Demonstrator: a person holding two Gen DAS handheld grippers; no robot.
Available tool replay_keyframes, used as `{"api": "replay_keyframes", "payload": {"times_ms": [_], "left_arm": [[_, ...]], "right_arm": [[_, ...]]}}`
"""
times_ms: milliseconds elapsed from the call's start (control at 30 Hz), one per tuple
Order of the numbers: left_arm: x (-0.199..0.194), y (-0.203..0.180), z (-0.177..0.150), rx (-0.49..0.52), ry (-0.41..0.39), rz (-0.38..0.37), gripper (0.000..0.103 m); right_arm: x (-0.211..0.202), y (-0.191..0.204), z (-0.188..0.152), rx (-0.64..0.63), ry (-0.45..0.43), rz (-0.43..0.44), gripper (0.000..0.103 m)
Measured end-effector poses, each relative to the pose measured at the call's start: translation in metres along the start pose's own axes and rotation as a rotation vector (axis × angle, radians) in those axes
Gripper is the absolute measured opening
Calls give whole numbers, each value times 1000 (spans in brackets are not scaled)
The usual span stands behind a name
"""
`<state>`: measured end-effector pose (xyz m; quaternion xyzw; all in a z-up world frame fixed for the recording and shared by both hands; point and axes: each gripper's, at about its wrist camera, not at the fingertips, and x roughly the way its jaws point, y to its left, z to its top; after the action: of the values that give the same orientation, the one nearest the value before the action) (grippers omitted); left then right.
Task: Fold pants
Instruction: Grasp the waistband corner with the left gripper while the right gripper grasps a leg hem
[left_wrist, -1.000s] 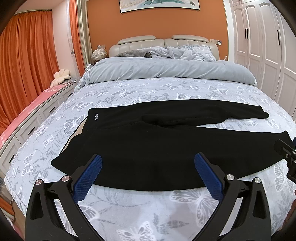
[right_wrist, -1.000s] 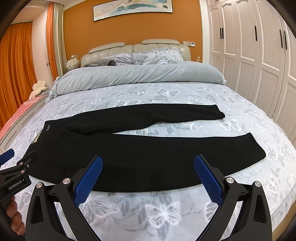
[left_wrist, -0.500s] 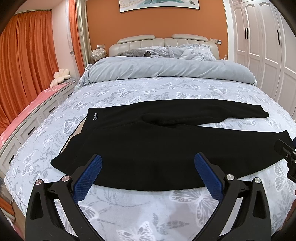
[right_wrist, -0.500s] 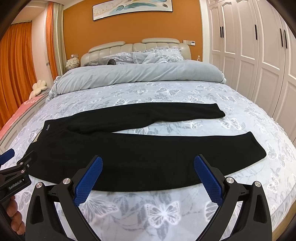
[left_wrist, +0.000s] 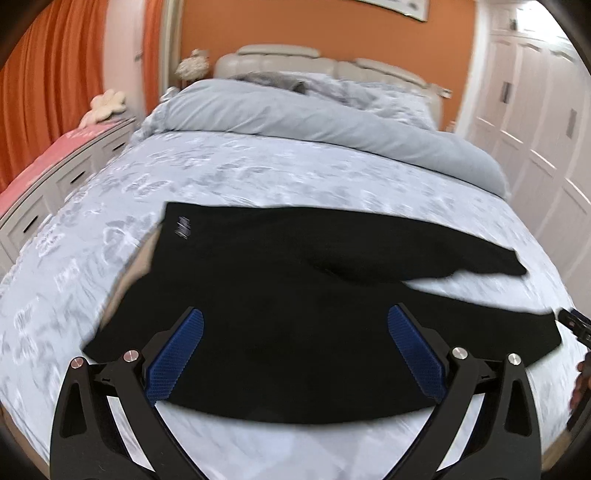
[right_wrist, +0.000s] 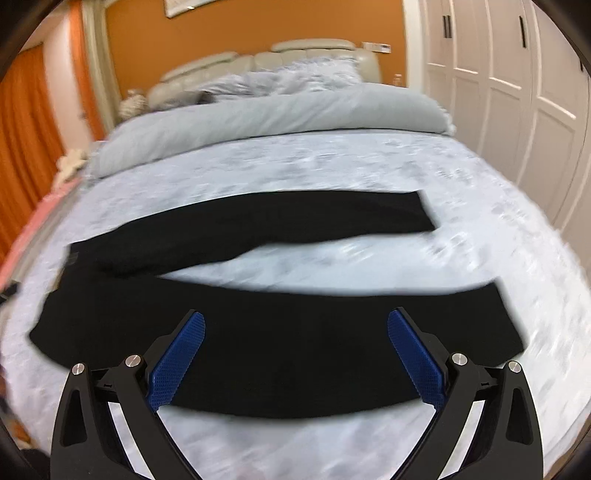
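Observation:
Black pants (left_wrist: 280, 306) lie flat across the bed, waistband to the left, the two legs spread apart toward the right. They also show in the right wrist view (right_wrist: 280, 332). My left gripper (left_wrist: 295, 350) is open and empty, hovering over the waist and hip part near the front edge. My right gripper (right_wrist: 295, 350) is open and empty over the near leg. The right gripper's tip (left_wrist: 576, 323) shows at the right edge of the left wrist view, by the near leg's cuff. Both views are blurred by motion.
The bed has a pale butterfly-print sheet (left_wrist: 258, 177) and a rolled grey duvet (left_wrist: 314, 118) with pillows at the head. White drawers with a pink top (left_wrist: 55, 166) stand on the left, white wardrobe doors (right_wrist: 517, 92) on the right.
Both grippers have moved forward and down toward the pants, tilting; the pants now fill more of each view. The pants have not moved. Both grippers stay open.

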<state>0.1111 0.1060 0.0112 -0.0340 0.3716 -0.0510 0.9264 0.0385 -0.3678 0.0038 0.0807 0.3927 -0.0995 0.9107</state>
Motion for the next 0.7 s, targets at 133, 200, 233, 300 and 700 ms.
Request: {"api": "replay_keyframes", "payload": {"times_ms": [133, 200, 233, 300, 700], "left_arm": [[67, 66, 57, -95, 70, 69, 98], [106, 101, 79, -179, 107, 74, 98], [124, 113, 88, -213, 125, 84, 98], [164, 139, 103, -274, 166, 140, 98], [302, 177, 112, -262, 295, 276, 78]], "right_arm": [[73, -67, 48, 31, 54, -78, 98], [105, -95, 67, 88, 60, -78, 98], [125, -113, 78, 135, 63, -67, 98], [155, -136, 94, 198, 76, -60, 98], [289, -156, 142, 239, 184, -58, 92]]}}
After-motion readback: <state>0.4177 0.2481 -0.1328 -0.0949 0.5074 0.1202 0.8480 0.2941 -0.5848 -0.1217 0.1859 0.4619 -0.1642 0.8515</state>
